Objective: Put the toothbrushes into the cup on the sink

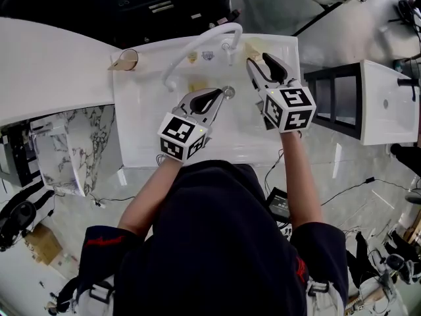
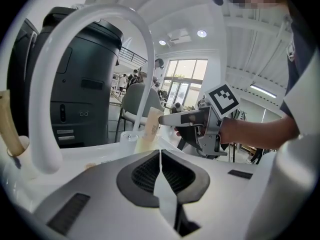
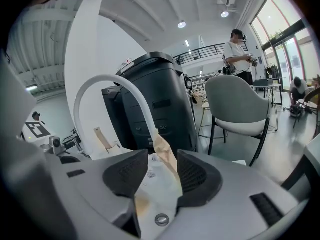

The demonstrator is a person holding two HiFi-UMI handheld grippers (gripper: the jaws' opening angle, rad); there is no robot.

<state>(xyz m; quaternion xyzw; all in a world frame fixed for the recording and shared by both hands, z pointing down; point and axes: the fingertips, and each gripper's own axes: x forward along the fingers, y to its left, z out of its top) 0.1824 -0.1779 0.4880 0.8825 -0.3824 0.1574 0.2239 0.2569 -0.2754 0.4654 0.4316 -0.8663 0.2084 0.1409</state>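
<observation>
The right gripper view shows what the head view leaves unclear: a toothbrush (image 3: 167, 159) leaning, unpinched, between the spread jaws of the right gripper (image 3: 161, 154), with the cup (image 1: 125, 59) well apart at the sink's (image 1: 145, 130) far-left corner; the left gripper (image 2: 160, 154) has its jaws pressed together on nothing.

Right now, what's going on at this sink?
A person stands at a white sink with a gripper in each hand. The right gripper is open at the back right corner, with a tan toothbrush between its jaws, not clamped. The left gripper is shut and empty beside the drain. A second toothbrush leans in a cup at the back left corner.
</observation>
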